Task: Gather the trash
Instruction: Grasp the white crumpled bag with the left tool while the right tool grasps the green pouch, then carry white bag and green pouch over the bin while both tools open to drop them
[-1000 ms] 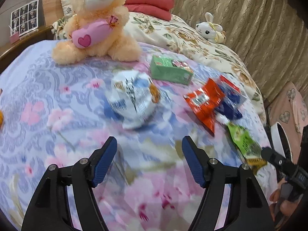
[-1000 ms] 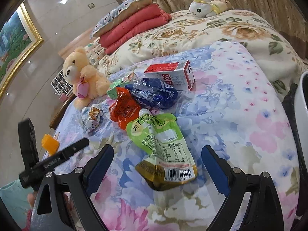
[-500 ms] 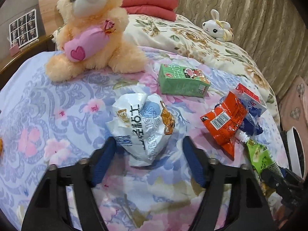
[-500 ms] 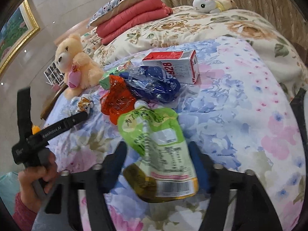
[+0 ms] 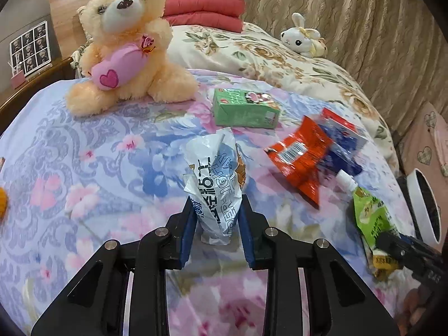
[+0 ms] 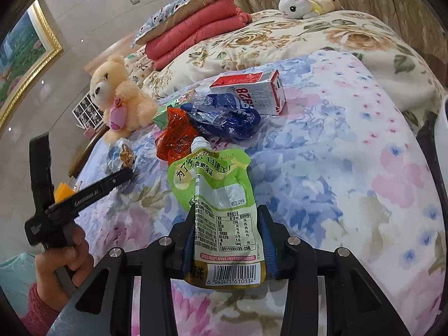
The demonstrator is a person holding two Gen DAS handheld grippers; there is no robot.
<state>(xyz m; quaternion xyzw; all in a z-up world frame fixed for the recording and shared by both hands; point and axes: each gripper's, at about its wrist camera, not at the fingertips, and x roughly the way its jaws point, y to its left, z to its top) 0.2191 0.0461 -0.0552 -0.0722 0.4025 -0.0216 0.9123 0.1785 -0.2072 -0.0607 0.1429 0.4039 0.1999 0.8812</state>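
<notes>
1. The left gripper (image 5: pixel 215 218) has its blue-padded jaws closing on a crumpled white and blue plastic snack wrapper (image 5: pixel 214 176); the pads press its lower part from both sides, and the pinched wrapper stands up from the floral bedspread (image 5: pixel 92 168).
2. The right gripper (image 6: pixel 228 240) has its jaws closing on a green and white spouted drink pouch (image 6: pixel 221 201); the pads bear on the pouch's two long edges, its barcode end lies nearest the camera and its white capped spout points away.
3. In the right wrist view, a person's hand (image 6: pixel 65 260) in a red sleeve holds the left gripper's black handle at the near left.
4. Just beyond the pouch's spout lie a crinkled orange-red foil packet (image 6: pixel 175 137) and a crumpled dark blue plastic bag (image 6: pixel 226 117), touching one another.
5. A red and white drink carton (image 6: pixel 252 91) lies on its side just behind the blue bag.
6. A green drink carton (image 5: pixel 245 107) lies on its side beyond the white wrapper, apart from it.
7. A cream plush teddy bear (image 5: pixel 128 42) holding a pink heart-marked cushion sits at the far left of the bedspread.
8. A small white plush rabbit (image 5: pixel 302 39) rests far off on the rose-patterned quilt, near the curtain.
9. A white round bin rim (image 5: pixel 422 201) shows at the right edge, just past the bed.
</notes>
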